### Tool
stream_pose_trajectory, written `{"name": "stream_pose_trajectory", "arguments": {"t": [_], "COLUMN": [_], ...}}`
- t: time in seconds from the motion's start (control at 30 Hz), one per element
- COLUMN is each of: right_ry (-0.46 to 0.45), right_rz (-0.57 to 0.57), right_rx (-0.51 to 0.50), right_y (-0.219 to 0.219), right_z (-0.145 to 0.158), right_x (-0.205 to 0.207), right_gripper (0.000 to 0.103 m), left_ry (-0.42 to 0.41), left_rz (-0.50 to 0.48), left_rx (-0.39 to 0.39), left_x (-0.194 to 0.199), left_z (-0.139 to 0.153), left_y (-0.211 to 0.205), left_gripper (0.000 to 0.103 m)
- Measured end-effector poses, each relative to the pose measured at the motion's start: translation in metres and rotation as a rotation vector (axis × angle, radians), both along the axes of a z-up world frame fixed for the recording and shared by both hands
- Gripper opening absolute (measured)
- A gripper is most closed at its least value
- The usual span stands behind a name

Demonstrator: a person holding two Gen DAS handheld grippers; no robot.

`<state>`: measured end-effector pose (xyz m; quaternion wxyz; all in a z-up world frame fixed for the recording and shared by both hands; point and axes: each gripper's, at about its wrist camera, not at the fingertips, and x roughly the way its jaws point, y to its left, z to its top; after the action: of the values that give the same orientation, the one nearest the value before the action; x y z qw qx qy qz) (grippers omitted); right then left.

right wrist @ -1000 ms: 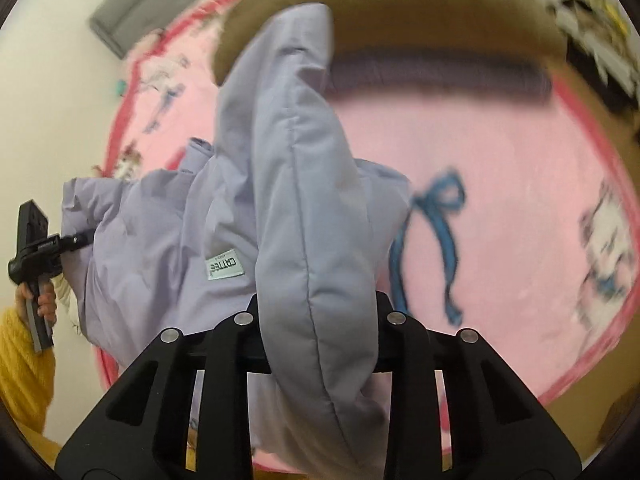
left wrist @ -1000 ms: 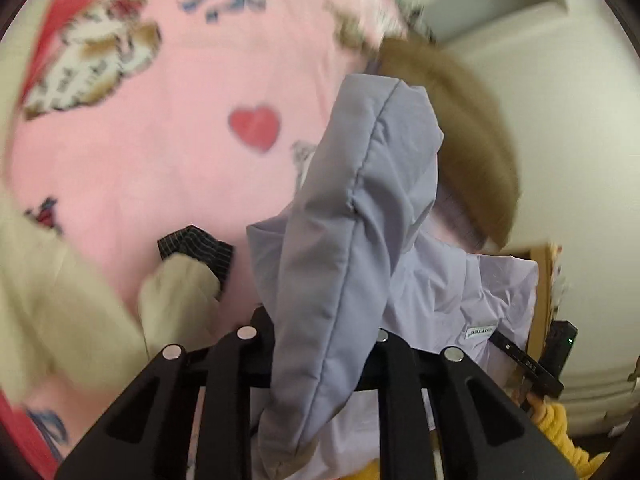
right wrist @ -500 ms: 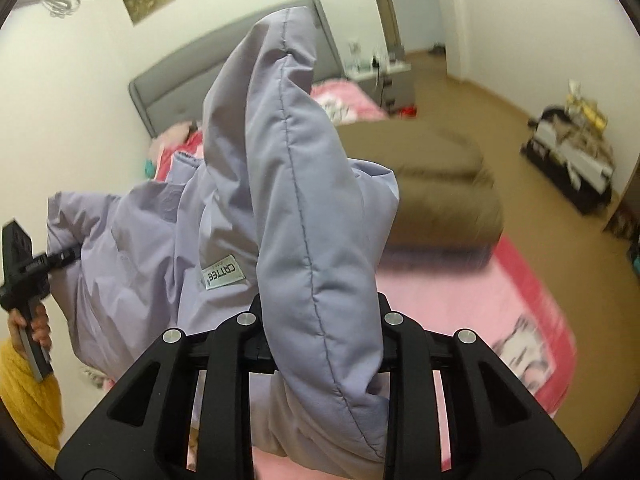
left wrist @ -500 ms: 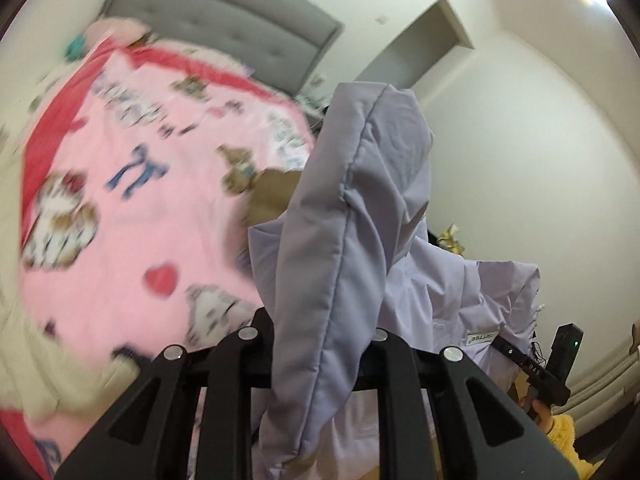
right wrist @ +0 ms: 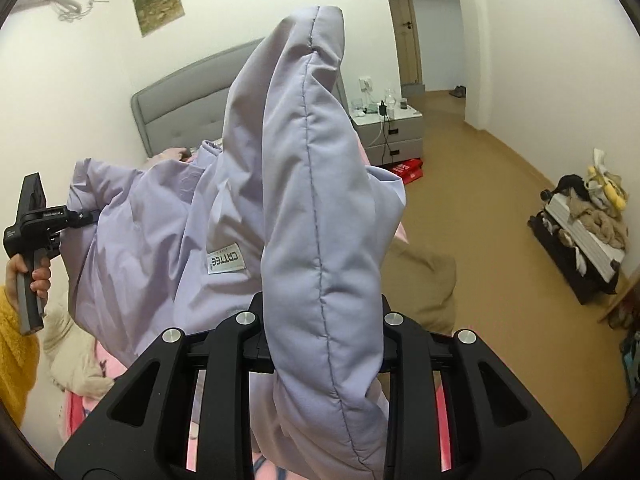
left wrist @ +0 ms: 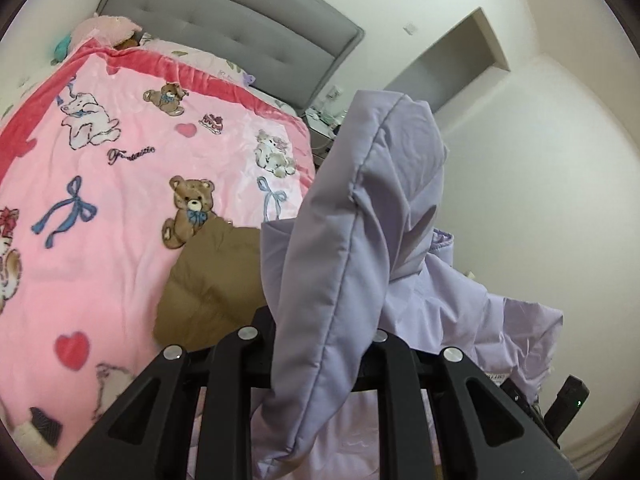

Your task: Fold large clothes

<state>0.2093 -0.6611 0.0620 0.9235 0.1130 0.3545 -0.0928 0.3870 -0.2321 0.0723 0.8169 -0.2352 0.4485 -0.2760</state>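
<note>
A lilac padded jacket (left wrist: 352, 240) hangs in the air between my two grippers, stretched over the bed. My left gripper (left wrist: 316, 320) is shut on a thick quilted edge of it, which stands up in front of the lens. In the right wrist view the right gripper (right wrist: 320, 308) is likewise shut on a padded edge of the jacket (right wrist: 304, 200). That view also shows the left gripper (right wrist: 76, 214) at the far left, clamped on the jacket's other end and held by a hand in a yellow sleeve. A small label (right wrist: 226, 261) shows on the lining.
Below lies a pink blanket (left wrist: 120, 184) with bears and bows, and a folded brown garment (left wrist: 212, 280) on it. A grey headboard (left wrist: 240, 28) stands at the far end. A bedside table (right wrist: 392, 128), an open suitcase of clothes (right wrist: 580, 240) and brown floor (right wrist: 480, 200) lie to the right.
Both grippers have risen with the jacket, lifting it off the blanket. The views have swung up from the bed surface to the headboard, walls and floor.
</note>
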Motion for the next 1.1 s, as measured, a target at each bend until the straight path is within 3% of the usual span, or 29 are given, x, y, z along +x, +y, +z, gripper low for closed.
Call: {"name": "stream_pose_trajectory", "arguments": {"t": [0.13,0.3,0.43,0.53,0.7,0.87,0.9,0.97,1.1], "right_ry": [0.029,0.067,0.117,0.185,0.268,0.293,0.3,0.326,0.321], "right_rz": [-0.038,-0.099,-0.122,-0.155,-0.164,-0.212,-0.222,-0.252,-0.28], "right_rx": [0.034,0.081,0.054,0.047,0.006,0.027,0.043,0.083,0.149], "right_y": [-0.043,-0.081,-0.098,-0.116,-0.127,-0.13,-0.133,-0.132,-0.144], "right_z": [-0.035,-0.075,-0.099,-0.128,-0.17,-0.185,-0.187,-0.185,-0.172], "right_x": [0.045,0.078,0.099,0.114,0.134,0.144,0.145,0.142,0.131], "right_gripper": [0.025,0.026,0.028,0.031,0.038,0.042,0.048,0.061,0.069], "left_ry": [0.065,0.086,0.062,0.079,0.091,0.043,0.036,0.022,-0.038], "left_rz": [0.042,0.053,0.024,-0.01,-0.02,-0.056,-0.064,-0.071,-0.064], "left_rx": [0.019,0.057,0.198,0.333,0.438,0.506,0.515,0.53,0.607], "left_x": [0.044,0.087,0.119,0.139,0.153,0.156,0.157,0.16,0.157], "left_z": [-0.032,-0.056,-0.068,-0.096,-0.134,-0.146,-0.146,-0.143,-0.132], "left_y": [-0.046,-0.087,-0.122,-0.143,-0.158,-0.173,-0.173,-0.172,-0.169], "left_gripper": [0.019,0.019,0.019,0.02,0.021,0.025,0.027,0.036,0.052]}}
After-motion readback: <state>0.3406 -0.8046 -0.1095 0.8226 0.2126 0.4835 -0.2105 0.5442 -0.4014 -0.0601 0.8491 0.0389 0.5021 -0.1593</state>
